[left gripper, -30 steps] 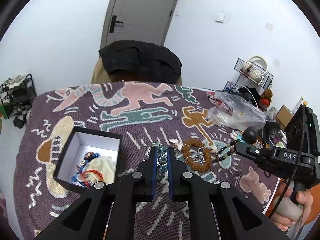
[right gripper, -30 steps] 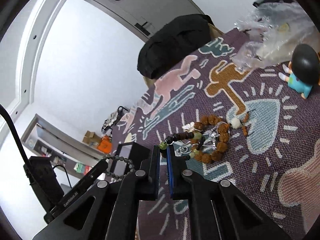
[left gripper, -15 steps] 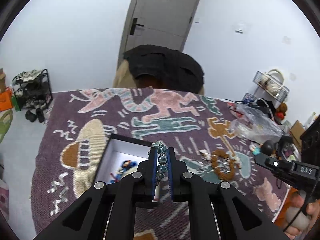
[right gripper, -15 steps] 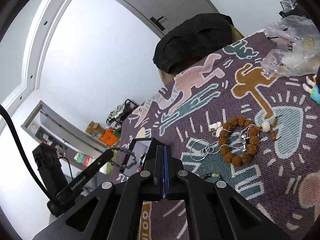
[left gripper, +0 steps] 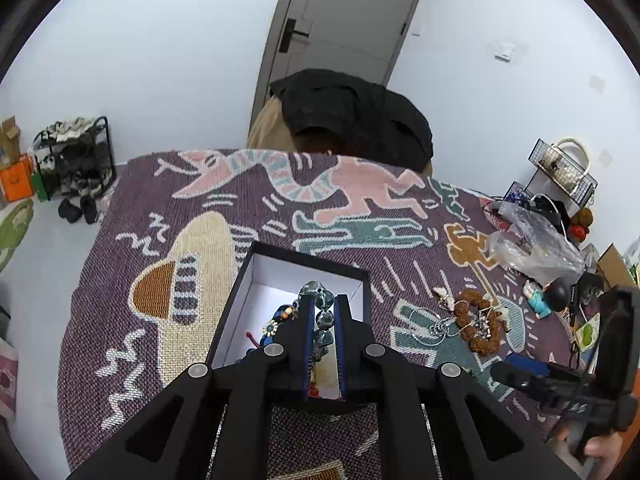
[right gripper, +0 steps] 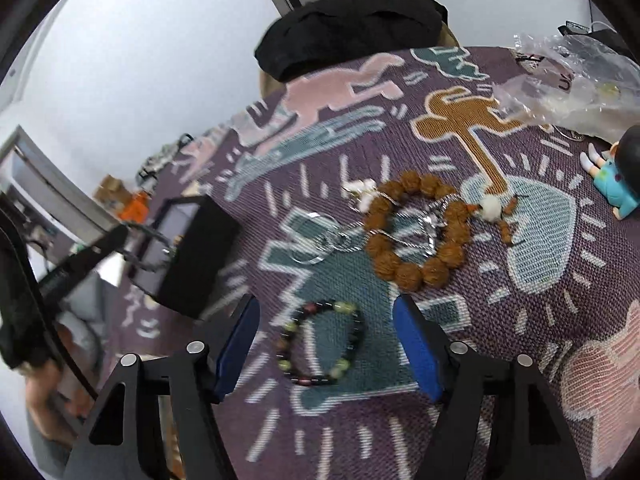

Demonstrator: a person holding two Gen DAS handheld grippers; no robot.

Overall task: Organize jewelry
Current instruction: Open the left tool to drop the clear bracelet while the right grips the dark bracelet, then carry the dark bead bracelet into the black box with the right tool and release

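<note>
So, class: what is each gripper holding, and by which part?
Left gripper: blue-grey bead bracelet, pinched across its strand. Right gripper: nothing, just opened around dark bracelet.

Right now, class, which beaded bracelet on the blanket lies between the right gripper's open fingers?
The dark bracelet with green beads, lying flat and untouched. The brown bracelet lies farther off.

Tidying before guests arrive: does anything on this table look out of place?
Yes. A cartoon figurine lies toppled on the blanket beside a crumpled plastic bag, neither of them jewelry. A dark-and-green bead bracelet and brown bead bracelet lie loose outside the box.
</note>
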